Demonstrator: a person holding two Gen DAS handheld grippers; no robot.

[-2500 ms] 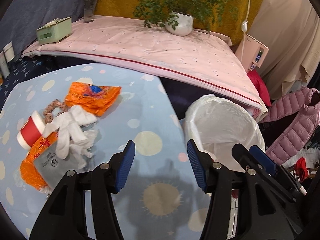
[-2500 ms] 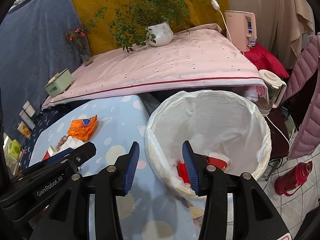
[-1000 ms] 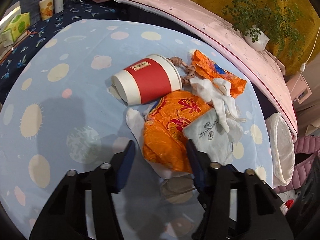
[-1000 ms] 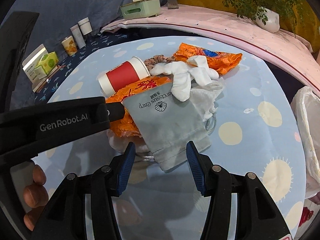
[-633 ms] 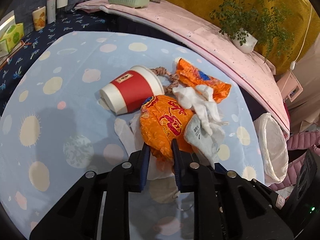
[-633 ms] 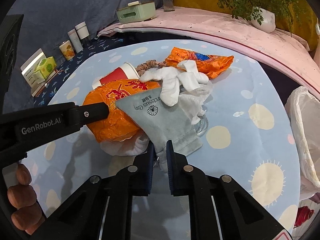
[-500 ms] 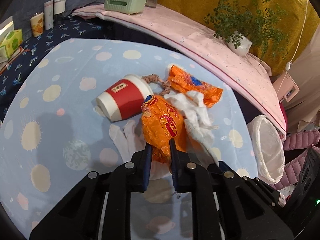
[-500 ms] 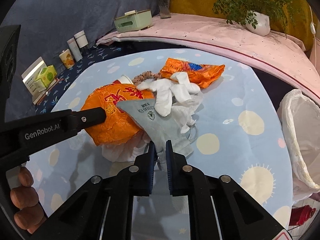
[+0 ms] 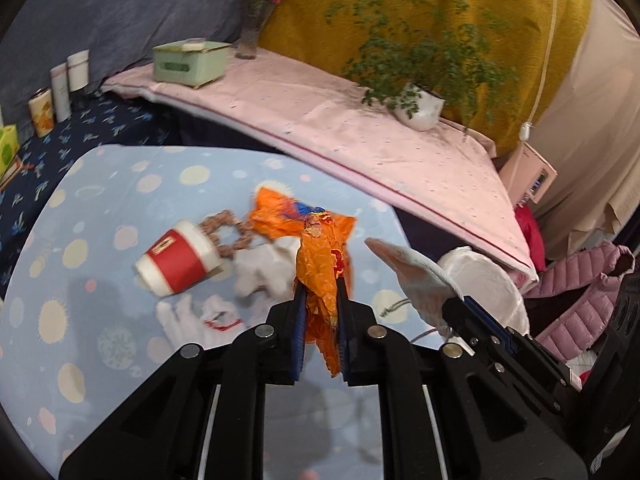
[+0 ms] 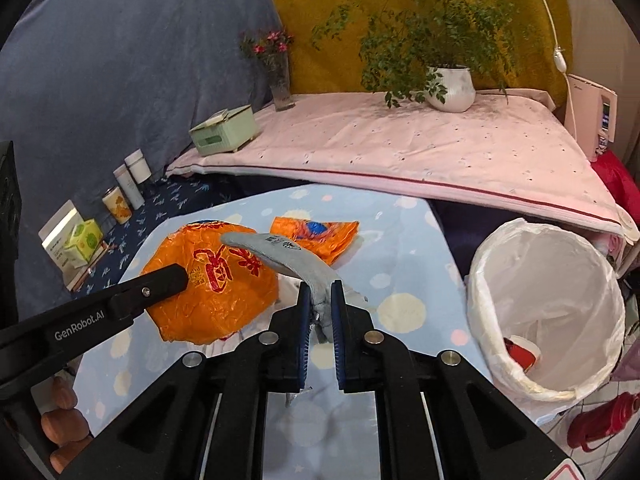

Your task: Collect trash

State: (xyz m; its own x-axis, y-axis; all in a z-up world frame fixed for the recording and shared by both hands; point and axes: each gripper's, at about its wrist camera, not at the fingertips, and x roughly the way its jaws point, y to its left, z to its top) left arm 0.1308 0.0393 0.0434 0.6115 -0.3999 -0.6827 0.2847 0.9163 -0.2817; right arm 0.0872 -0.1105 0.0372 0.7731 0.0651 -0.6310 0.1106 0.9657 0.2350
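My left gripper (image 9: 321, 312) is shut on a crumpled orange bag (image 9: 322, 276), also seen in the right wrist view (image 10: 218, 286), held above the blue dotted table (image 9: 132, 184). My right gripper (image 10: 320, 322) is shut on a grey pouch (image 10: 288, 260), also lifted; it shows in the left wrist view (image 9: 416, 276). On the table lie a red paper cup (image 9: 176, 258), white gloves (image 9: 264, 274), a second orange wrapper (image 10: 316, 236) and a brown braided piece (image 9: 222, 228). The white-lined trash bin (image 10: 548, 300) stands right of the table, with a red cup inside.
A pink-covered shelf (image 10: 400, 148) behind the table holds a potted plant (image 10: 448, 88), a green box (image 10: 224, 130) and a flower vase (image 10: 280, 76). Small containers (image 10: 120, 196) stand at left. A red bottle (image 10: 600, 420) is on the floor.
Both grippers closed on their items and lifted them off the pile, swinging right toward the bin. The cup, gloves and second wrapper stayed on the table.
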